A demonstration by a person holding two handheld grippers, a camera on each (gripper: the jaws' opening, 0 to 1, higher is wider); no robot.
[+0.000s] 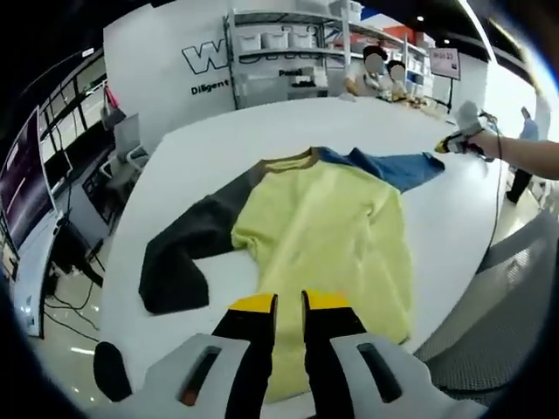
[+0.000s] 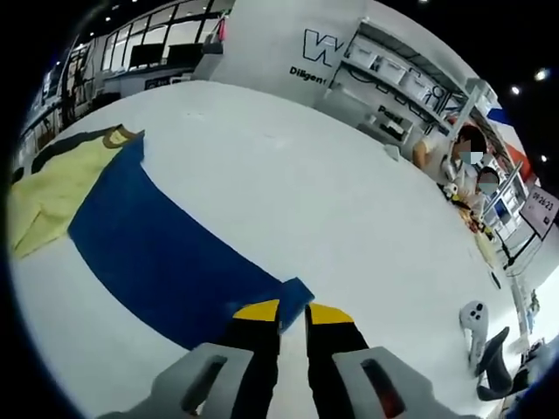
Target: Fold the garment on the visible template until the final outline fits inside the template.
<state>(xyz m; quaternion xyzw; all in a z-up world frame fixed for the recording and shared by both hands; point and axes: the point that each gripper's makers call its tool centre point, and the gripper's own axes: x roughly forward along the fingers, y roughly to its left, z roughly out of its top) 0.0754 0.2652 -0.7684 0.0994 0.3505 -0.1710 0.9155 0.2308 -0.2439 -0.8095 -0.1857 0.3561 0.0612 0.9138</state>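
A long-sleeved garment lies flat on the white table (image 1: 218,140). It has a yellow body (image 1: 327,223), a brown collar (image 1: 293,161), a dark grey sleeve (image 1: 188,249) and a blue sleeve (image 1: 393,166). My left gripper (image 1: 290,301) is at the near hem of the yellow body, jaws close together on the cloth. In the right gripper view the blue sleeve (image 2: 166,253) runs toward my right gripper (image 2: 293,307), which is shut on the cuff (image 2: 297,290); the cuff is slightly raised. The right gripper (image 1: 456,142) also appears in the left gripper view, held in a hand at the sleeve's end.
People sit at the table's far side (image 1: 377,74) before metal shelves (image 1: 279,44). A small white device (image 2: 474,316) lies on the table to the right of the cuff. A grey mesh chair (image 1: 498,305) stands off the table's near right edge.
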